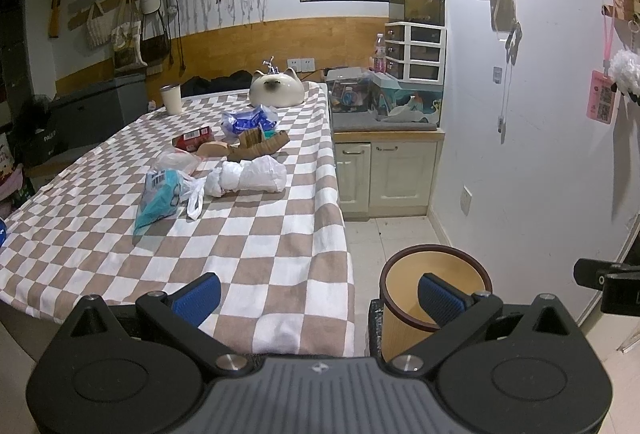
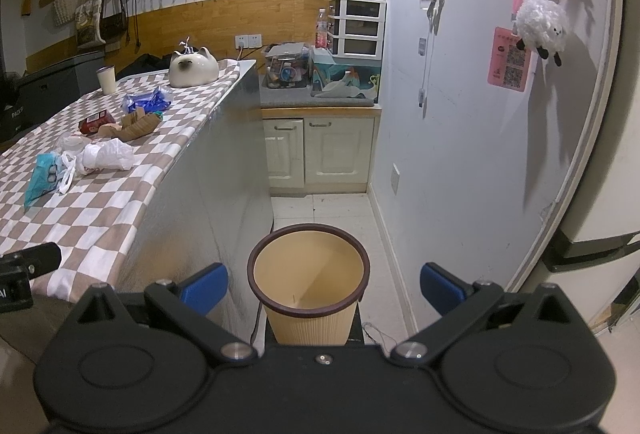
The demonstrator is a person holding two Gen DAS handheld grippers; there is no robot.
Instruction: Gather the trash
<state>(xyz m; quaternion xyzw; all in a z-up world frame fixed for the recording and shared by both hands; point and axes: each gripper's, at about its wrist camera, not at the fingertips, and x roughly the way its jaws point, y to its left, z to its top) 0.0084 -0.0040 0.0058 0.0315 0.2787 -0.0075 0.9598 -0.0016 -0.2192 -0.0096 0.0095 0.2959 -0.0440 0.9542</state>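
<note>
- Left wrist view first: our left gripper (image 1: 318,294) has its blue pads spread wide with nothing between them, hanging over the near edge of the checkered table (image 1: 256,242).
- From the right wrist view, our right gripper (image 2: 324,284) is spread just as wide and equally empty, held over the floor with the tan bin (image 2: 308,266) framed between its fingers.
- The bin stands on the floor just beside the table's right edge, and we see nothing inside it.
- Moving outward from the left gripper, the trash lies ahead and a little left, well apart from the pads: a teal wrapper (image 1: 160,200) nearest, a crumpled white bag (image 1: 250,176) just beside it, then torn cardboard (image 1: 260,144), a red packet (image 1: 192,137) and a blue-and-white wrapper (image 1: 248,120) farther back.
- The white bag's long axis runs across our view, roughly left to right; the teal wrapper's runs more toward us.
- We judge the left gripper the nearer one to the litter, since it already faces the tabletop, while the right is better placed at the bin.
- Both tools point forward and somewhat downward, roughly level with each other; each shows as a dark edge in the other's view.
- A cat-shaped ceramic piece (image 1: 276,88) and a cup (image 1: 171,99) at the far end look like keepers, not trash, in our judgement.
</note>
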